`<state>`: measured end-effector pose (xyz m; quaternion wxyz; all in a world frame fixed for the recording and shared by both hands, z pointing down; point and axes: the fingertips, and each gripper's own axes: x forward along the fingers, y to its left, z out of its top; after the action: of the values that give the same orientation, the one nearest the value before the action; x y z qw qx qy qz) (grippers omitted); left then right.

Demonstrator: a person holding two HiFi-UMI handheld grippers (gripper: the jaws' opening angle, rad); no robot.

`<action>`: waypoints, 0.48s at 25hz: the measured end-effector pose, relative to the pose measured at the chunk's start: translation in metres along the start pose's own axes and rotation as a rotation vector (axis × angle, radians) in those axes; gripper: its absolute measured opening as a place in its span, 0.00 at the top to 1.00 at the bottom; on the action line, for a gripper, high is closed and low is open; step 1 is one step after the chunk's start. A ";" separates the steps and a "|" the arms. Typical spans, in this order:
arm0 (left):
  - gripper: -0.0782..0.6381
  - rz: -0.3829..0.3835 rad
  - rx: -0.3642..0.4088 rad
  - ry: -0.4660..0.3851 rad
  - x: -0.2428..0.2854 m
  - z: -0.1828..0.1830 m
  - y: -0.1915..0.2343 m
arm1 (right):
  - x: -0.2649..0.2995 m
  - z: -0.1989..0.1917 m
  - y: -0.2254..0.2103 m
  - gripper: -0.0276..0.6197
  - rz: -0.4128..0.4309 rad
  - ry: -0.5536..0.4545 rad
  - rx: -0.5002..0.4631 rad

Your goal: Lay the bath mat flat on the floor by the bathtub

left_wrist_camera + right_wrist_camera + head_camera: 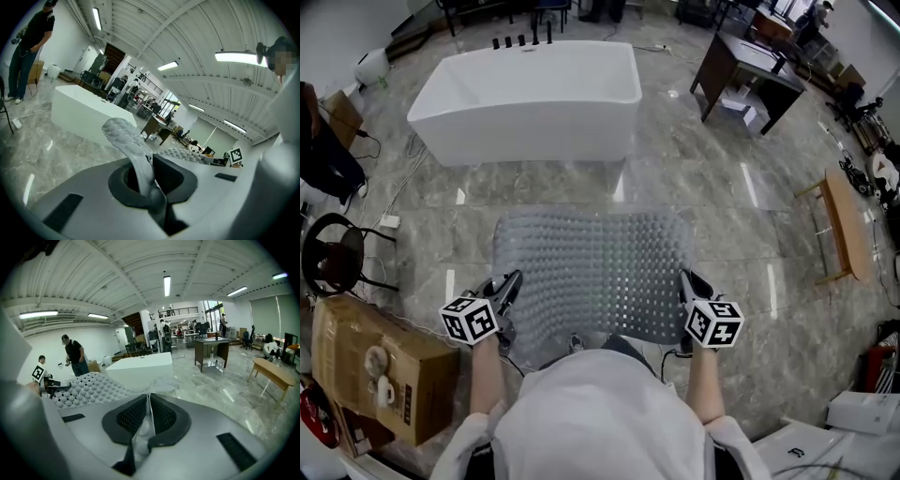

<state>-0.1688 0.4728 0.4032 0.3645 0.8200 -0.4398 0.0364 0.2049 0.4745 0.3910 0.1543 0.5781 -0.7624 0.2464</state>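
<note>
Left tongs [510, 283] and right tongs [686, 280] each clench a near corner of the bath mat [595, 267], spread before the bathtub [530, 94]; the person's head [600, 403] hides its near edge.

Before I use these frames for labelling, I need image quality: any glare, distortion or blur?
Head view: fisheye bends the edges of the bathtub, and light streaks glare on the floor. Left gripper view: dark corners, ceiling light blown out. Right gripper view: the bath mat edge nearest the lens is soft.
</note>
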 end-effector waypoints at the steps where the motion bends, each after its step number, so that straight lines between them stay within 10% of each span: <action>1: 0.83 -0.006 0.000 0.002 -0.001 0.000 0.003 | 0.000 -0.001 0.002 0.89 -0.003 -0.002 0.004; 12: 0.83 -0.004 -0.006 0.007 0.020 0.023 0.027 | 0.024 0.022 -0.004 0.89 -0.021 -0.011 0.001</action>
<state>-0.1829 0.4353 0.4089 0.3686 0.8197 -0.4368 0.0369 0.2031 0.4422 0.3856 0.1525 0.5875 -0.7569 0.2421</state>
